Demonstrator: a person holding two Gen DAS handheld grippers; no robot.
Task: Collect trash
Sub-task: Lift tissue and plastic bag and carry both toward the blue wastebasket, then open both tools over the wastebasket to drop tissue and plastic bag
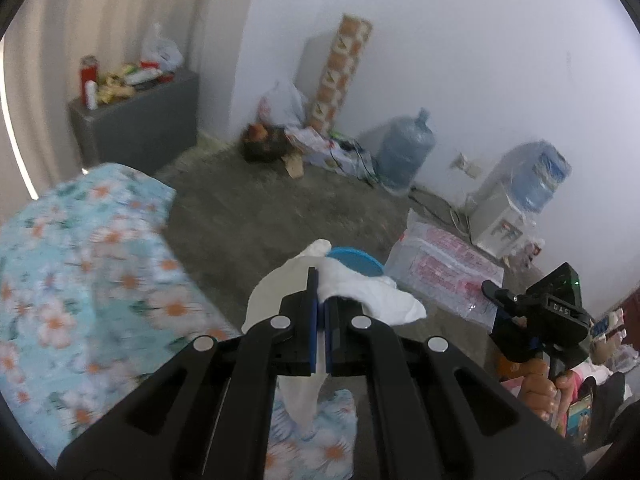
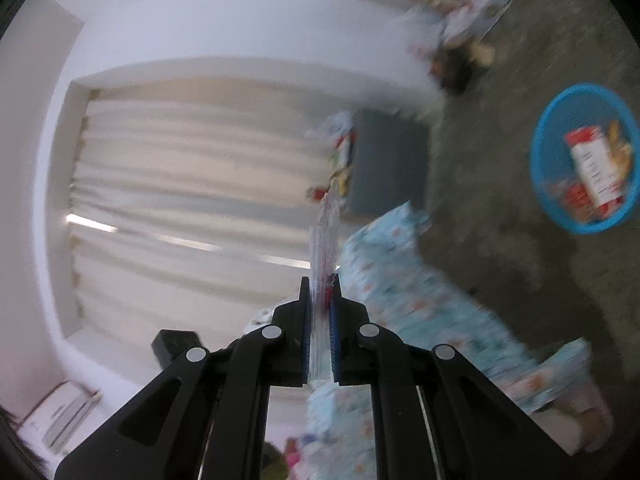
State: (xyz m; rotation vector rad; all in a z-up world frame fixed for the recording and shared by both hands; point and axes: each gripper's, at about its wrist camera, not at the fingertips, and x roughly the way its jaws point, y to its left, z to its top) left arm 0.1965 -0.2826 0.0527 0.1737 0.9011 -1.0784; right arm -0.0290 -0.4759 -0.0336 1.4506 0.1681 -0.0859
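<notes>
Trash held in both grippers above the floor.

A crumpled white tissue [image 1: 340,292] is clamped in the left gripper [image 1: 322,280], just above the blue basket [image 1: 352,260]. A flattened clear plastic piece [image 2: 325,248] is pinched by the right gripper [image 2: 320,284]. Beyond, the flowered bedcover [image 1: 88,264] and grey floor [image 1: 248,216] are seen; discarded packets lie in the basket.
</notes>
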